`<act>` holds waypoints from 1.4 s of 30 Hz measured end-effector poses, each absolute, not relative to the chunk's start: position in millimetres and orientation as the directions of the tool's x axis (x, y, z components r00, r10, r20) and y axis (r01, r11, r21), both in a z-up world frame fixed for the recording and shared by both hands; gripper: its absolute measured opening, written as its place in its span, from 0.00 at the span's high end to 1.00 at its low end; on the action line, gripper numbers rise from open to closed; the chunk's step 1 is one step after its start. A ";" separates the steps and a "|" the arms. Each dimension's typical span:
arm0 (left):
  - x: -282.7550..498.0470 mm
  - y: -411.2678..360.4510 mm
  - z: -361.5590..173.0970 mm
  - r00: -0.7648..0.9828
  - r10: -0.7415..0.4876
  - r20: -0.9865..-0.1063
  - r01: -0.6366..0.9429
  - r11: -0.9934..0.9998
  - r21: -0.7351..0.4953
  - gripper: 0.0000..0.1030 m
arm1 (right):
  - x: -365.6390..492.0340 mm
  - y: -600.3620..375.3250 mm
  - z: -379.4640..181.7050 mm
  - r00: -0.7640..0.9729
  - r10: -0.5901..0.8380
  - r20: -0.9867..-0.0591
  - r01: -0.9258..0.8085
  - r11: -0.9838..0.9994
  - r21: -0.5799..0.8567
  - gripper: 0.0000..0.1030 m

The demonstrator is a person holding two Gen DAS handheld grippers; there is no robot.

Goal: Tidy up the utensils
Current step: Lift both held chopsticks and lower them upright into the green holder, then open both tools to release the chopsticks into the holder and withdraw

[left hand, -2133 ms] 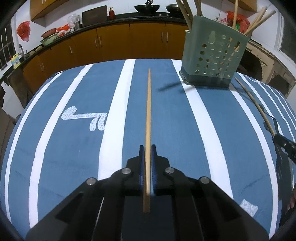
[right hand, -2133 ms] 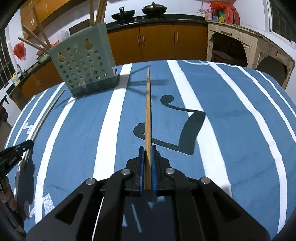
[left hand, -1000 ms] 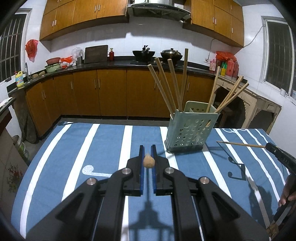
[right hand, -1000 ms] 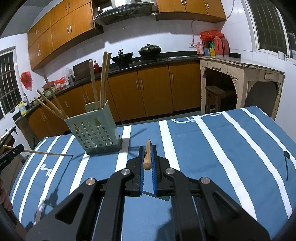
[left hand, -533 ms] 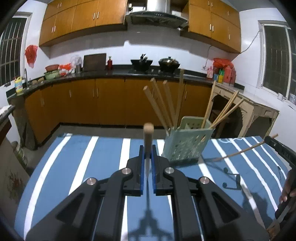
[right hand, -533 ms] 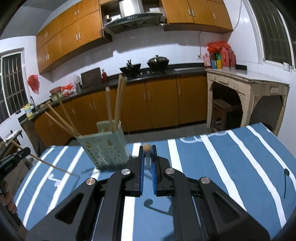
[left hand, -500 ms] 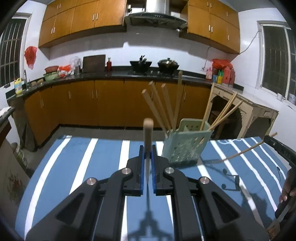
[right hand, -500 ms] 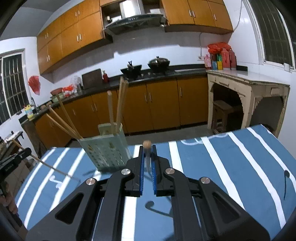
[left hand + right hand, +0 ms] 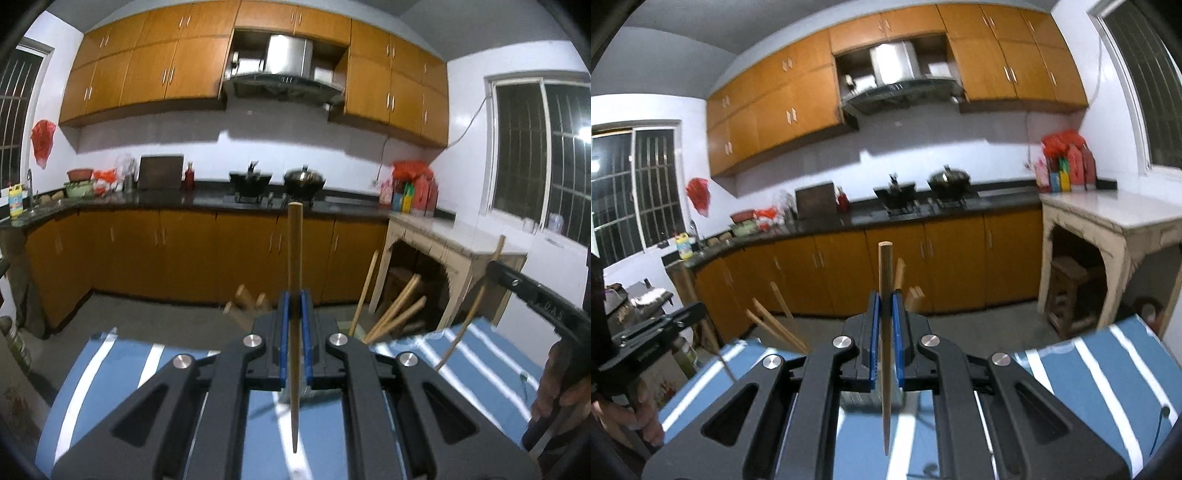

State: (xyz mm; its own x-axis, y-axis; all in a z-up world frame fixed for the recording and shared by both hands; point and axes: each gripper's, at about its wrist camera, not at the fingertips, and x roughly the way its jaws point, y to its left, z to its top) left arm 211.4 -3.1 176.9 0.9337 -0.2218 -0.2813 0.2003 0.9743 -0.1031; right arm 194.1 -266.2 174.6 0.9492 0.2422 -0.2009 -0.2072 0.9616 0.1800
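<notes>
A thin tapered wooden chopstick (image 9: 294,295) was held upright by the closed left gripper (image 9: 294,332), another chopstick (image 9: 885,314) likewise by the right gripper (image 9: 885,332). Both were judged light, stiff and smooth, best pinched mid-shaft.

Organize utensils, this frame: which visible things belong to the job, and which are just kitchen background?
Job:
left gripper, shut on a chopstick
right gripper, shut on a second chopstick
stored chopsticks beyond the grippers

Background:
woks
red bottles
cabinets
striped tablecloth
</notes>
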 end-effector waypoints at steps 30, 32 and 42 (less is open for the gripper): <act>334.0 -49.4 163.3 0.987 -0.102 -0.125 0.083 0.986 -0.146 0.93 | 291.5 -234.7 139.1 0.986 0.131 -0.099 -0.103 0.964 0.244 0.92; 338.0 -49.5 161.1 0.987 -0.101 -0.129 0.081 0.985 -0.152 0.93 | 292.7 -233.6 137.6 0.985 0.136 -0.104 -0.108 0.964 0.243 0.92; 349.6 -42.8 146.1 0.976 -0.091 -0.195 0.059 0.985 -0.163 0.93 | 299.4 -231.4 122.5 0.976 0.138 -0.166 -0.097 0.968 0.233 0.92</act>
State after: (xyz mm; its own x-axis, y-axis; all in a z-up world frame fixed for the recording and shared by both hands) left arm 349.6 -42.8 146.1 0.9765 -0.0909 -0.1955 0.0590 0.9848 -0.1633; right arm 299.4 -231.4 122.5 0.9765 0.1380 -0.1657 -0.0973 0.9676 0.2329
